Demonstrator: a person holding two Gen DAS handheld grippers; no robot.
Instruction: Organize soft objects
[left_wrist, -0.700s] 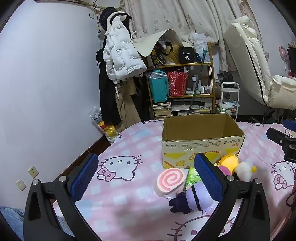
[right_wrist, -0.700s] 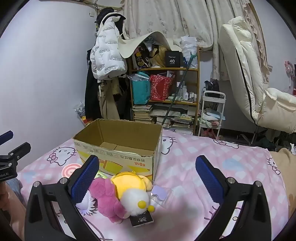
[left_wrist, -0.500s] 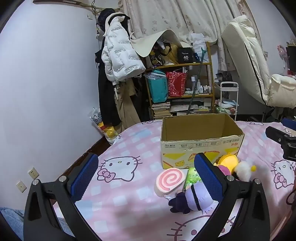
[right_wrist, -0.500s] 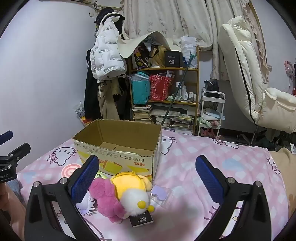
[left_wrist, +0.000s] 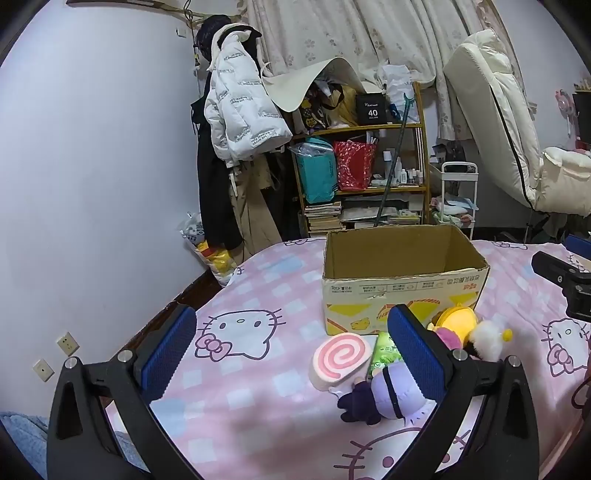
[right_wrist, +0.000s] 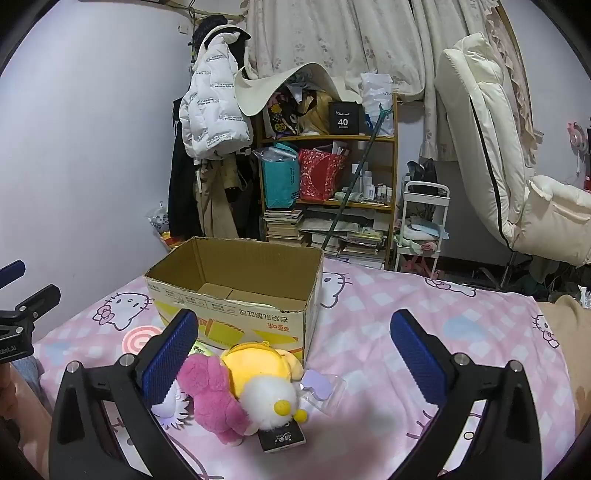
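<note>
An open cardboard box (left_wrist: 402, 291) (right_wrist: 236, 291) stands on the pink cat-print bedspread (left_wrist: 258, 373). In front of it lie soft toys: a pink swirl roll (left_wrist: 341, 360), a green packet (left_wrist: 385, 349), a purple plush (left_wrist: 388, 391), a yellow plush (right_wrist: 258, 365) (left_wrist: 456, 319), a pink plush (right_wrist: 212, 393) and a white fluffy one (right_wrist: 271, 400) (left_wrist: 487, 338). My left gripper (left_wrist: 291, 354) hovers open above the bed, left of the toys. My right gripper (right_wrist: 293, 354) is open too, above the yellow and white plush, with nothing between its pads.
A dark card (right_wrist: 282, 439) and a clear pouch (right_wrist: 321, 387) lie by the plush pile. Behind the bed stand a cluttered shelf (left_wrist: 369, 177), hanging coats (left_wrist: 240, 118), a white trolley (right_wrist: 423, 225) and a folded cream mattress (right_wrist: 480, 147). The left gripper's body (right_wrist: 22, 321) shows at the left edge.
</note>
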